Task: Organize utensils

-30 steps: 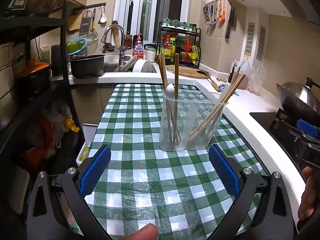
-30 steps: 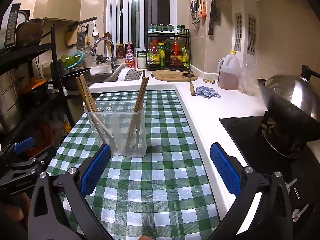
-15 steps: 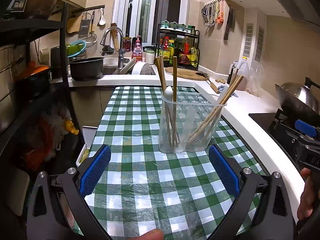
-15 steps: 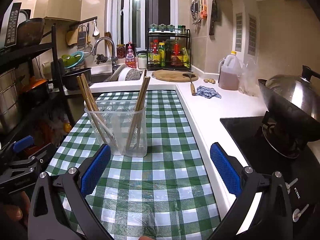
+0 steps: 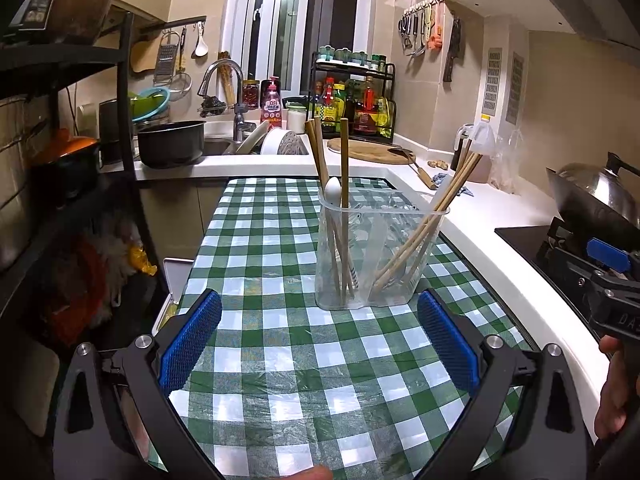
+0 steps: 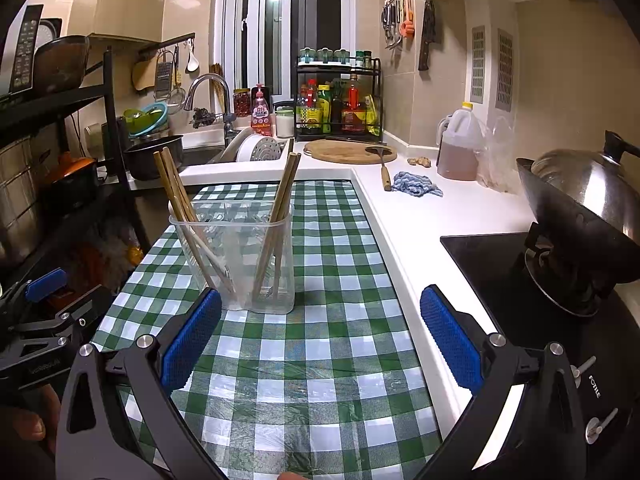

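The clear plastic utensil holder (image 5: 378, 256) stands upright on the green-checked worktop (image 5: 280, 360), straight ahead of the left hand-held gripper (image 5: 319, 344), just beyond its fingertips and roughly centred between them. From the right hand-held gripper (image 6: 320, 340) the holder (image 6: 236, 260) lies ahead and to the left, near the left blue pad (image 6: 192, 344). By my judgement the left side has the squarer line of approach. Both hand-held grippers gape wide with nothing between their pads.

The holder looks divided into compartments, though its clear walls make the partitions hard to trace. Wooden chopsticks (image 5: 342, 184) stand near-vertical at the holder's left side, with a white spoon (image 5: 333, 192) beside them; another bundle (image 5: 432, 220) leans out over the holder's right rim. Their long axes run upward out of the holder, so a pick would likely need a pinch across the protruding shafts above the rim. No loose utensils show on the cloth near the holder.
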`<state>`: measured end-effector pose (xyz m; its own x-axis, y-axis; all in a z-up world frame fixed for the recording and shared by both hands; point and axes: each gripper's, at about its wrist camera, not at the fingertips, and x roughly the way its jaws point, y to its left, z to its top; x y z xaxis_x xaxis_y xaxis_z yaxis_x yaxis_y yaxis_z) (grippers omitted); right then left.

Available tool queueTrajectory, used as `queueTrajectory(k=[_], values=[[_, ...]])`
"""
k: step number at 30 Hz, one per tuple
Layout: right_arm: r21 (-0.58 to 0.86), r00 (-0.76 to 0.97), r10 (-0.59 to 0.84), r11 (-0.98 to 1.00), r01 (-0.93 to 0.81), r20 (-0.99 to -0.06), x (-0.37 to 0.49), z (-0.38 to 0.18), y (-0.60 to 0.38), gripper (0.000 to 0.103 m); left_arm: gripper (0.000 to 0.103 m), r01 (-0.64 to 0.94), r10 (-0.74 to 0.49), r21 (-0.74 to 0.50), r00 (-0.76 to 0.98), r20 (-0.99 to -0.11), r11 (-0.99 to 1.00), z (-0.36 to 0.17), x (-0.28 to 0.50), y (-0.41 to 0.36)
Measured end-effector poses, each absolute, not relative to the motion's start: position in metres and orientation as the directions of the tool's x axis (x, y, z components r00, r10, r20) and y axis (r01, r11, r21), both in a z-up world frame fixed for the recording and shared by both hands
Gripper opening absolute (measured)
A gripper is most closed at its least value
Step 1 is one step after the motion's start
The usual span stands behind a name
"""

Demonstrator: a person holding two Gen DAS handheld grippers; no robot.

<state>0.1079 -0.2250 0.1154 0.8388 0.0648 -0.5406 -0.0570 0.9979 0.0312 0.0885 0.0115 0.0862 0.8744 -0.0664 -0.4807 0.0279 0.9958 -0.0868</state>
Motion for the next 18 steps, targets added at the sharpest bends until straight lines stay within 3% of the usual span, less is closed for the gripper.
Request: queueTrajectory(k=[18], values=[[0.031,0.837,0.067,0.998,-0.060,-0.543,0.1075,0.1143,-0.2223,0.098,0.095,0.025,-0.064,-0.090,0.883,-0.465,0.996,0.0897,0.0871,0.0114]])
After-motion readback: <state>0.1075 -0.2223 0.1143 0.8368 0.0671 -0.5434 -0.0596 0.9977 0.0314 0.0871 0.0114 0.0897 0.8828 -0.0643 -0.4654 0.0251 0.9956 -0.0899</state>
